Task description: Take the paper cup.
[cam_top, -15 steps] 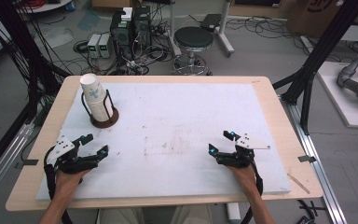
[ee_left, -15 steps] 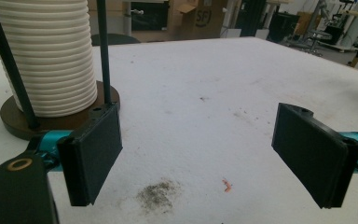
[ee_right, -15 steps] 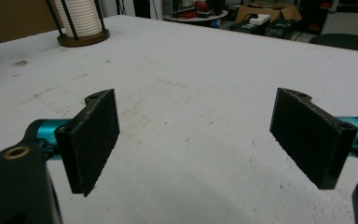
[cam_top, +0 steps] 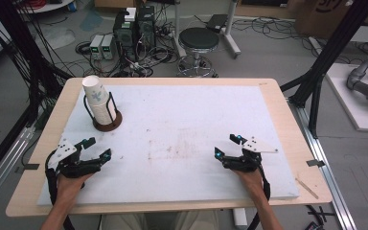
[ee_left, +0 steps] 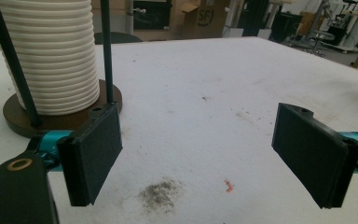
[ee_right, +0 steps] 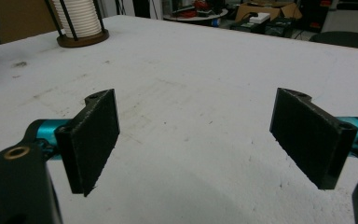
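We hold left claw point(cam_top: 99, 148) spread near paper cup stack point(cam_top: 97, 101) in wire holder point(cam_top: 109, 120), right claw point(cam_top: 226, 146) spread, empty, over white counter point(cam_top: 182, 120)

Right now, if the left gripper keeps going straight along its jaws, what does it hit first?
Likely nothing: the left gripper faces bare white mat. The cup stack in its wire holder sits left of that line.

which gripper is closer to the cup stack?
The left gripper. It sits just in front of the cup stack in its wire holder at the table's left; the right gripper is across the table, far from it.
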